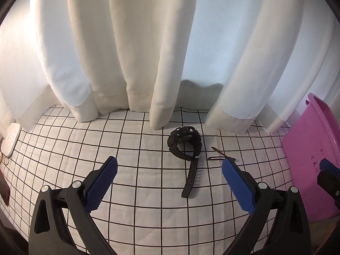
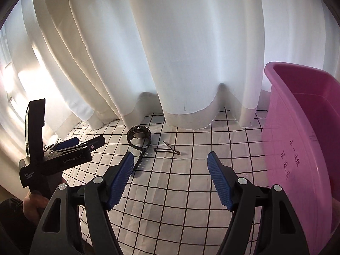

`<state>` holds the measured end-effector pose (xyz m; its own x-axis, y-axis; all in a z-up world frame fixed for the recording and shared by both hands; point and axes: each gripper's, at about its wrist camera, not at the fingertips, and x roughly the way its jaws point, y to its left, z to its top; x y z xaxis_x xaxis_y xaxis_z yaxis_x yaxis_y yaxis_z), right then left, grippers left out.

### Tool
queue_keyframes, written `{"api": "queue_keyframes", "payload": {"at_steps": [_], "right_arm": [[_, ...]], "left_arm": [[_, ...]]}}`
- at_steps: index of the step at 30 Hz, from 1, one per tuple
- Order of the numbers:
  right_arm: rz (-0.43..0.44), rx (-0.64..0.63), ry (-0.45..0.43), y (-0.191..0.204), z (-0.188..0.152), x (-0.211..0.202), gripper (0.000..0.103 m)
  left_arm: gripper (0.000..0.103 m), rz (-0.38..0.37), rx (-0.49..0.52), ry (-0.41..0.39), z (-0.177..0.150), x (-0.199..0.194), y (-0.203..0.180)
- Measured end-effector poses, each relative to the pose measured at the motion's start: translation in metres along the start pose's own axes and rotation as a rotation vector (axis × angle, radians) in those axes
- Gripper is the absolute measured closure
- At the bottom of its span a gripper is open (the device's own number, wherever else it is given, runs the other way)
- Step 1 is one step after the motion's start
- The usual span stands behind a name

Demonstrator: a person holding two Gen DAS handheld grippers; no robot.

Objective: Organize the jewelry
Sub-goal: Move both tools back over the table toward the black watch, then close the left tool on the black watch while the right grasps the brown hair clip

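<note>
A black wristwatch lies on the white checked cloth, its strap trailing toward me; it also shows in the right wrist view. Right of it lie thin brown hair clips, seen too in the right wrist view. My left gripper is open and empty, hovering short of the watch. My right gripper is open and empty, just short of the clips. The left gripper's body shows at the left of the right wrist view.
A pink plastic bin stands at the right; it also shows in the left wrist view. White curtains hang along the far edge. A white power strip lies at the far left.
</note>
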<state>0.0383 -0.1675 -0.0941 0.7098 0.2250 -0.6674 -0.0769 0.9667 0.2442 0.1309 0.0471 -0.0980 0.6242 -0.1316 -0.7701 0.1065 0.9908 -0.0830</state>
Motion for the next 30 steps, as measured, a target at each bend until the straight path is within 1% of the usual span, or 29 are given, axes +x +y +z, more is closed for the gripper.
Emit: {"api": "queue_keyframes", "payload": {"at_steps": [4,7,10,14,23,26,30], "right_arm": [[-0.024,-0.003,0.038,0.003,-0.003,0.043,0.034],[-0.044,-0.01,0.055,0.001,-0.004,0.067,0.034],[-0.063,-0.013,0.069,0.0,-0.004,0.088,0.034],[-0.077,-0.03,0.07,0.002,-0.004,0.106,0.034],[-0.1,-0.083,0.096,-0.002,-0.001,0.142,0.034],[-0.107,-0.144,0.121,0.002,-0.003,0.153,0.035],[-0.127,-0.258,0.137,0.009,-0.007,0.164,0.035]], "left_arm": [[0.006,0.007,-0.035,0.029,0.001,0.03,0.013],[0.006,0.005,-0.046,0.049,0.002,0.054,0.017],[0.006,0.009,-0.03,0.067,0.003,0.074,0.016],[0.006,0.02,0.001,0.085,0.005,0.095,0.011],[0.006,0.036,0.036,0.094,0.007,0.119,0.01],[0.006,0.041,0.048,0.094,0.007,0.122,0.01],[0.006,0.041,0.055,0.088,0.008,0.123,0.01]]}}
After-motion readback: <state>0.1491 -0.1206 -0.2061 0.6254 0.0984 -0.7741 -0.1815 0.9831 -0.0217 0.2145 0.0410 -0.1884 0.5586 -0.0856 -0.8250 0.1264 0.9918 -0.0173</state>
